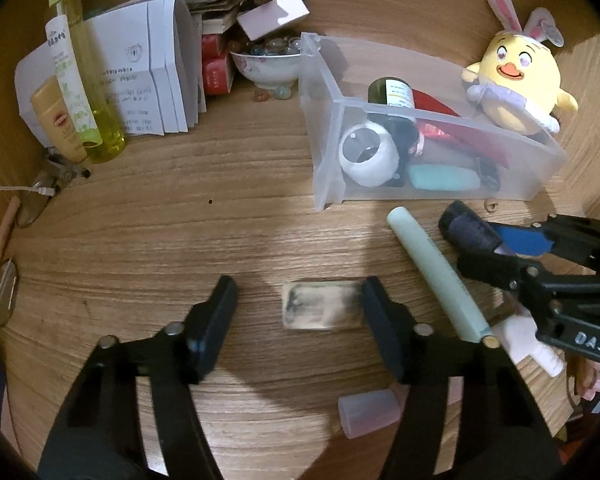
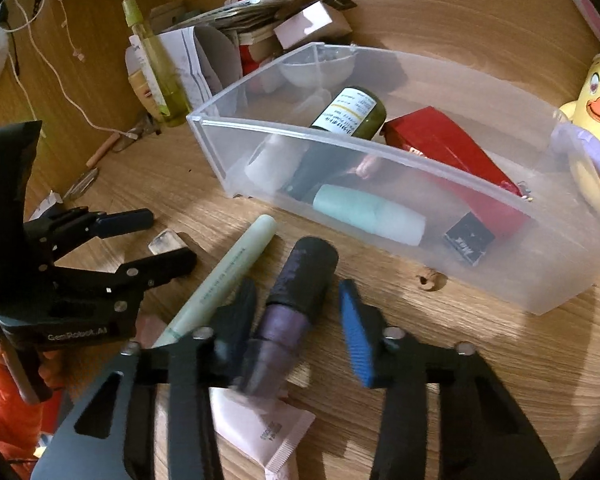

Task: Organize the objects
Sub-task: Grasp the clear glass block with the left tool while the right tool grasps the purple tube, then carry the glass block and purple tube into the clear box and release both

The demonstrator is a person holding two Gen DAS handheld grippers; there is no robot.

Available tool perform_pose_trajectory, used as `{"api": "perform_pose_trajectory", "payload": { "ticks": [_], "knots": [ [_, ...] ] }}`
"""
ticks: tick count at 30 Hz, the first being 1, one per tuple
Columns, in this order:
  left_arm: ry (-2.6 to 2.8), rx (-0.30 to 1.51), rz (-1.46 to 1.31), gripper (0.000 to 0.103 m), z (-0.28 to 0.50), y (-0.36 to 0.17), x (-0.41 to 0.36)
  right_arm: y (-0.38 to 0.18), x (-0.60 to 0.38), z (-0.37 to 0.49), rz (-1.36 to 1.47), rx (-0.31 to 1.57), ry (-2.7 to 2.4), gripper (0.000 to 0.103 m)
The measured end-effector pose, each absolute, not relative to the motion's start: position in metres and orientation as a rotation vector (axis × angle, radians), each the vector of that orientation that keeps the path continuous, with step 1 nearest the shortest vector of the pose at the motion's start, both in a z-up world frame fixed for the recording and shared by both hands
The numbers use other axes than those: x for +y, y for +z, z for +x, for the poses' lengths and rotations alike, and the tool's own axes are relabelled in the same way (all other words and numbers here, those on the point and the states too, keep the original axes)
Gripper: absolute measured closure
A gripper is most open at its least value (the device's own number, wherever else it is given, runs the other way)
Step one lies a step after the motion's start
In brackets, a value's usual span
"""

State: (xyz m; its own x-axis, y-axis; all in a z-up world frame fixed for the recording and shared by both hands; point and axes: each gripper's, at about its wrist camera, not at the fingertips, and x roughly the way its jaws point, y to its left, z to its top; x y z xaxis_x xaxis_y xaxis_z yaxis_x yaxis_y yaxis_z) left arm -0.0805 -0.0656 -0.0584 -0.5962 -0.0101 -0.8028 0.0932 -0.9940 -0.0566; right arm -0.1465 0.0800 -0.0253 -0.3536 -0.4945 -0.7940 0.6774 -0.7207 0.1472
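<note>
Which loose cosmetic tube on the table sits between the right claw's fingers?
The dark purple tube, lying between the open right claw fingers. The pale green tube lies outside them, to its left.

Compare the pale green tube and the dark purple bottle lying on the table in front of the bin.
The pale green tube is long, slim and light, while the dark purple bottle is shorter, thicker and dark. The tube lies outside the right gripper, beside one finger; the bottle sits between the open fingers. Both lie flat on the wooden table, side by side, outside the clear bin.
</note>
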Motion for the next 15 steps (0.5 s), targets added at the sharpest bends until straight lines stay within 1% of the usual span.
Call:
{"api": "perform_pose_trajectory", "payload": {
  "ticks": [2, 5, 15],
  "knots": [
    [-2.778, 0.144, 1.384, 0.062, -0.079, -0.057, -0.065, -0.026, 0.08, -0.147, 1.132, 0.276, -2.116, 0.079],
    [-2.788, 0.133, 1.381, 0.063, -0.077, -0.058, -0.063, -0.025, 0.08, -0.146, 1.124, 0.285, -2.126, 0.079],
    [-2.784, 0.204, 1.335, 0.063, -0.072, -0.055, -0.071, -0.011, 0.095, -0.137, 1.042, 0.277, -2.176, 0.079]
  ]
}}
